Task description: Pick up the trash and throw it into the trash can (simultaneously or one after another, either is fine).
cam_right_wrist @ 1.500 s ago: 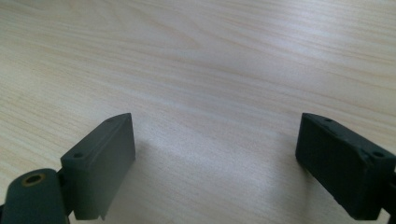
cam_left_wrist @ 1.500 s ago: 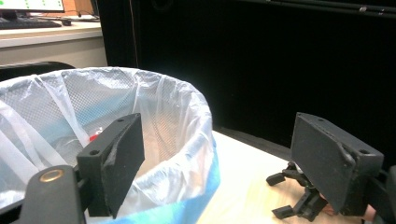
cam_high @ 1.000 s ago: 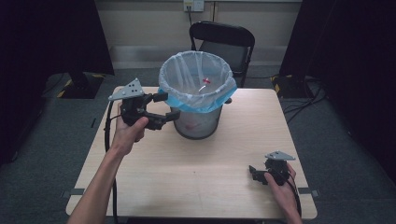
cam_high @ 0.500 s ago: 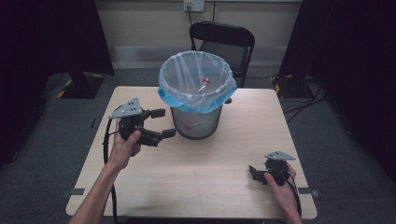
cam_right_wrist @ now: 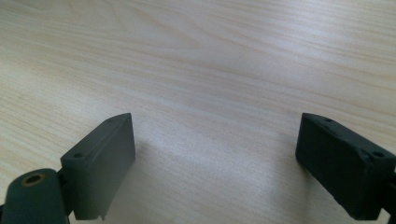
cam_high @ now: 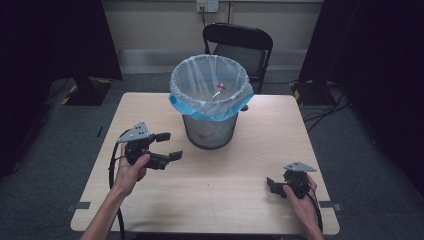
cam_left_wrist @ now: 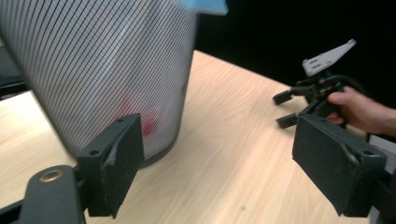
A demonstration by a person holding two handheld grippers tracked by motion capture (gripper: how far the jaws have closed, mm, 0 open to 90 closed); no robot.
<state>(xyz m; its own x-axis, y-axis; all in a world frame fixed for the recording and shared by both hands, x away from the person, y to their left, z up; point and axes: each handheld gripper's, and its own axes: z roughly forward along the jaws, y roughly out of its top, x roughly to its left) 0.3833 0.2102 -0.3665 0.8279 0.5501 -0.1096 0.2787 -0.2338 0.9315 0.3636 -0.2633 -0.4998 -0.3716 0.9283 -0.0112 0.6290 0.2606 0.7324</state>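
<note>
A grey mesh waste bin (cam_high: 210, 125) lined with a clear bag with a blue edge stands at the back middle of the wooden table (cam_high: 240, 165). Small red and white scraps (cam_high: 219, 88) lie inside the bag. My left gripper (cam_high: 169, 146) hovers left of the bin's base, open and empty, its jaws pointing right. In the left gripper view the bin wall (cam_left_wrist: 102, 70) looms just beyond the left gripper (cam_left_wrist: 224, 163), something red (cam_left_wrist: 147, 124) shows through the mesh, and the right gripper (cam_left_wrist: 287, 109) shows farther off. My right gripper (cam_high: 271, 185) rests near the table's front right, open over bare wood (cam_right_wrist: 215, 70).
A black chair (cam_high: 240, 42) stands behind the table, just past the bin. Black stands and cables sit on the grey floor at both back corners. The person's forearms come in over the table's front edge.
My left gripper has dropped from beside the bin's rim and drawn back toward the near left, still open. The right gripper has stayed put.
</note>
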